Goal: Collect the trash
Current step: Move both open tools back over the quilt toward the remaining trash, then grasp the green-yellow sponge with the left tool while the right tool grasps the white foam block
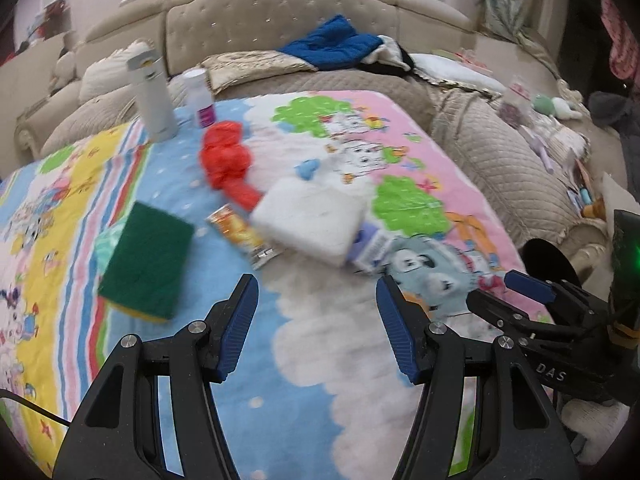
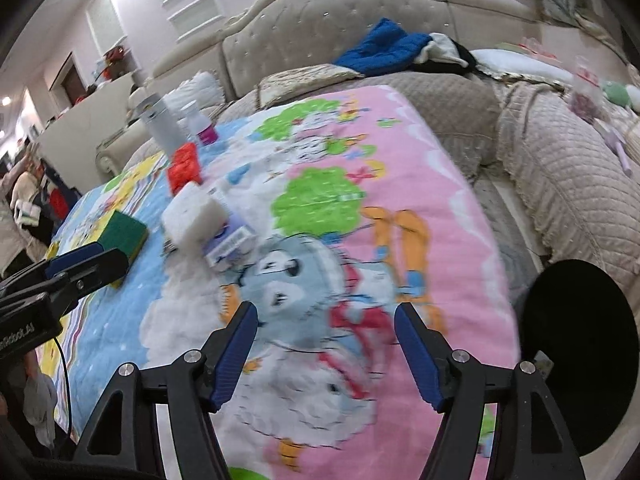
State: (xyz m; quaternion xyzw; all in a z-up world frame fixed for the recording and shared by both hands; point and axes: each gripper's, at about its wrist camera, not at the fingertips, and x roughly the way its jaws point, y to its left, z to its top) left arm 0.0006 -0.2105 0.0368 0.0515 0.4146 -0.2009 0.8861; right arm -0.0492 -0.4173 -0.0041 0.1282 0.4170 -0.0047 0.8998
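Both grippers hang above a cartoon-printed blanket (image 1: 320, 360) spread over a bed, and neither touches anything. The left gripper (image 1: 316, 312) has its jaws apart with only blanket showing between the 2 blue pads; the right gripper (image 2: 325, 344) likewise stands with its jaws parted and nothing between them, and its tip also shows at the right edge of the left wrist view. The trash lies in a loose cluster ahead of both. A crumpled red plastic bag (image 1: 228, 160) sits toward the far side, touching or just beside a white block-shaped pack (image 1: 308, 220). An orange snack wrapper (image 1: 240, 236) lies against the near left edge of that pack, and a small purple-and-white carton (image 1: 370, 250) lies at its near right corner, closest to the left gripper's right finger. A green scouring sponge with a yellow underside (image 1: 148, 264) rests apart to the left of the cluster. Farther back, a tall grey flask (image 1: 154, 96) stands upright beside a small white bottle with a purple label (image 1: 200, 100). A blue garment (image 1: 332, 46) lies near the tufted headboard (image 1: 256, 20). A round black opening (image 2: 580, 356), blurred, sits off the blanket's right edge in the right wrist view. Both views are motion-blurred.
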